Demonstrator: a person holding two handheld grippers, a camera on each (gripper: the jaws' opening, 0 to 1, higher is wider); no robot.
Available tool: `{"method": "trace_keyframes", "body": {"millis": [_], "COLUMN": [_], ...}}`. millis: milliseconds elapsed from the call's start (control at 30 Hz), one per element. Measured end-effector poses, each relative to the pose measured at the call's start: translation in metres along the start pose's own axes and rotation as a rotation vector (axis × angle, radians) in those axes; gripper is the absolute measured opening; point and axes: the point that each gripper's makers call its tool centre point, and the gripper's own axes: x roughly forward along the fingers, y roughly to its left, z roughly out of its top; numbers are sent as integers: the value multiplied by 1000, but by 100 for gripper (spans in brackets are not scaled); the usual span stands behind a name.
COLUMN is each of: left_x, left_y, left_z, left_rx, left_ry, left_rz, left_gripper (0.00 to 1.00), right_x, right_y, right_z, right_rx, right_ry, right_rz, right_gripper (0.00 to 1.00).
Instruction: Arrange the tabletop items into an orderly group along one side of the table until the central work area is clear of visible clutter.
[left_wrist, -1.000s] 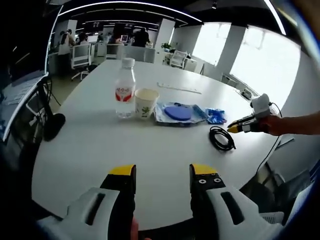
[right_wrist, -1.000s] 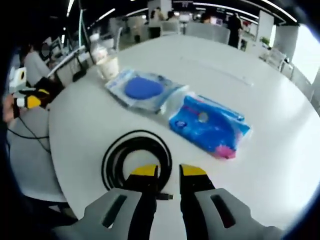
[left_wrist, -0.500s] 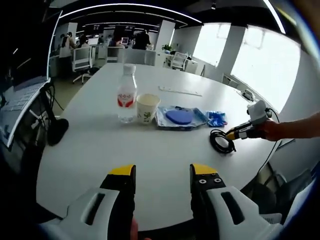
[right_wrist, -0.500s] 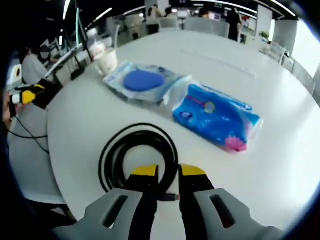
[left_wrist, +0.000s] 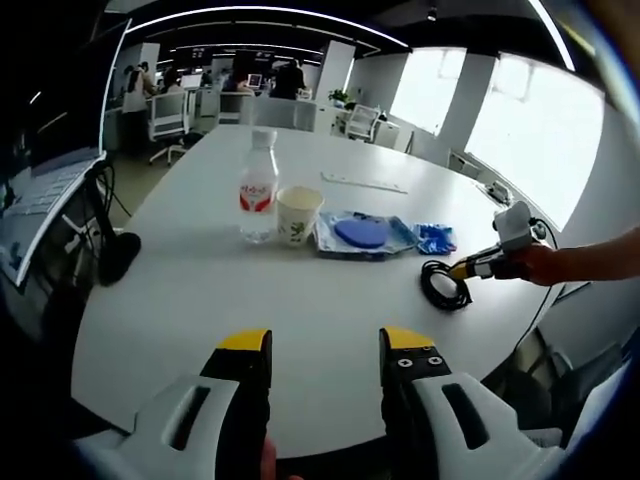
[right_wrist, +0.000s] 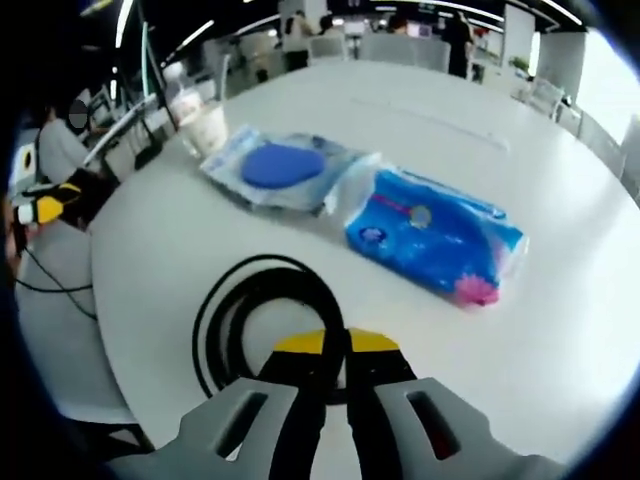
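Note:
On the white table a water bottle, a paper cup, a clear bag with a blue disc and a blue packet stand in a row. A coiled black cable lies at the row's right end. My left gripper hovers open over the near table edge, holding nothing. My right gripper is shut on the black cable at the coil's near side. Beyond it lie the blue packet, the bag with the disc and the cup.
A thin pale strip lies on the far part of the table. A black object hangs at the table's left edge. Office chairs, desks and people stand behind. A hand holds the right gripper at the table's right edge.
The right gripper's jaws have closed onto the near side of the black cable coil. The left gripper view has drawn back slightly; its jaws stay open.

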Motion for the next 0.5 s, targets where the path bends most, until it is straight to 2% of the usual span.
{"method": "trace_keyframes", "body": {"millis": [267, 500], "left_x": [-4, -8], "left_y": [6, 10], "left_z": [4, 4], "left_rx": [-2, -12], "left_ry": [-10, -17], "left_rz": [11, 26], "left_gripper": [42, 42], "right_x": [3, 6], "right_y": [3, -6], "right_z": [17, 26], "right_rx": [-28, -40], "right_ry": [-13, -17], "right_rz": [4, -18], "right_gripper": [3, 3]}}
